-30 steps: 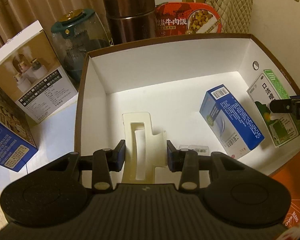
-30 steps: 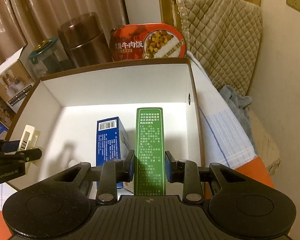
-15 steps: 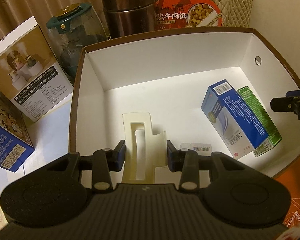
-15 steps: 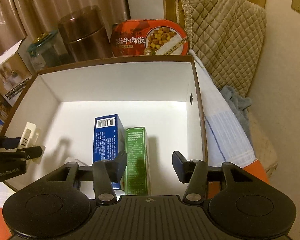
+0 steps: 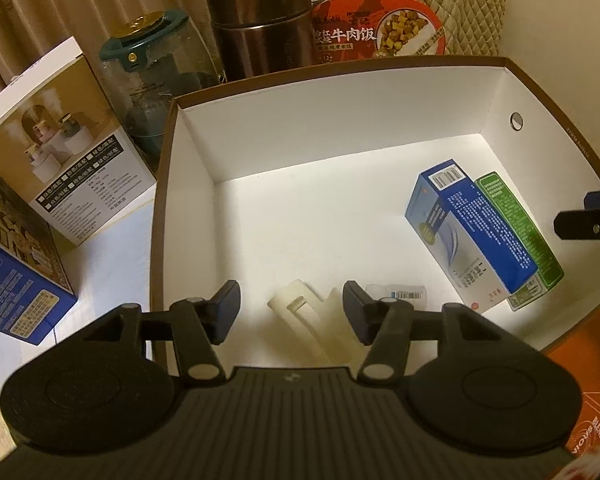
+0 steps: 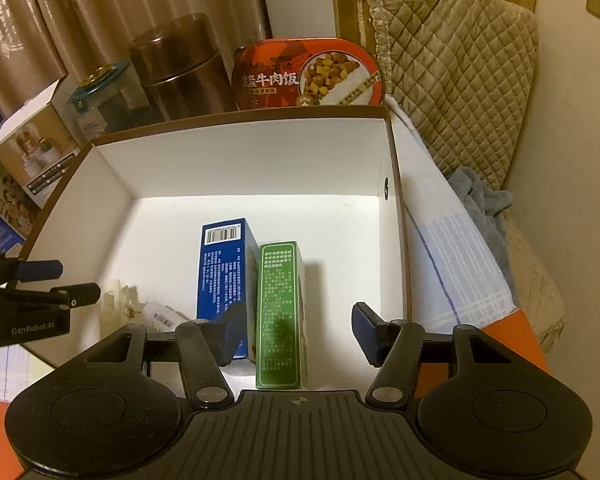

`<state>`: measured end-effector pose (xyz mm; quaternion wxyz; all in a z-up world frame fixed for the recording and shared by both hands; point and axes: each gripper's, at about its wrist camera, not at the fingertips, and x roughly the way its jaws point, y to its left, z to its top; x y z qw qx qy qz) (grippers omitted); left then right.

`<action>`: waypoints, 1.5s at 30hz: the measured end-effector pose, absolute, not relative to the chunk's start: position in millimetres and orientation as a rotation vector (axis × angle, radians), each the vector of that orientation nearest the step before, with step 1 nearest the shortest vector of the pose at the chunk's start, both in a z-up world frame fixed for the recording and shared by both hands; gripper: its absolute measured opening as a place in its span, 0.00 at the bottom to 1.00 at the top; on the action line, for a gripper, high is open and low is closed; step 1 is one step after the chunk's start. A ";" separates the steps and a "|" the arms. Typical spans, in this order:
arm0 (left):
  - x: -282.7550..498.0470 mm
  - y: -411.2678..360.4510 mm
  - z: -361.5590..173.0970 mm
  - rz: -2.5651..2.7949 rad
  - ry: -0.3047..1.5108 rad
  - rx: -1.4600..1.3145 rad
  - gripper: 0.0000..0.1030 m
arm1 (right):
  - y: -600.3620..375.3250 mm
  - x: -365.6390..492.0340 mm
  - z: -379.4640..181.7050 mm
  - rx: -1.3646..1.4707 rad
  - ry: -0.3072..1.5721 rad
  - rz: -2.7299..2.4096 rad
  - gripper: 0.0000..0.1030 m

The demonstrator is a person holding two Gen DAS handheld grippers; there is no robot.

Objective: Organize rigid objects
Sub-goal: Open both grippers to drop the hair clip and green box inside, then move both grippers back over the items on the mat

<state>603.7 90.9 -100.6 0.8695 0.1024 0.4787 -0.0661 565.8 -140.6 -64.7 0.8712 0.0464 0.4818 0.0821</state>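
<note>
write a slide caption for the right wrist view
Right tool open above a green box lying beside a blue box inside the white storage box.

Left claw (image 5: 291, 312): matte black plastic body, ribbed central panel bearing a small round emblem, a large round disc housing on either side. Two black linkage arms, each with silver pivot pins; fingertips (image 5: 226, 312) faced with dark blue pads. Seen side-on in the right wrist view, its casing carries white "GenRobot.AI" lettering and small screws.

Right claw (image 6: 300, 334): same build, black ribbed body, twin discs, silver pins, blue-padded fingertips (image 6: 366, 334).
</note>
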 end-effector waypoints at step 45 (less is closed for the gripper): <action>427.0 88.2 -7.7 -0.122 0.854 0.079 0.51 | -166.0 430.9 -8.2 0.144 0.905 0.270 0.56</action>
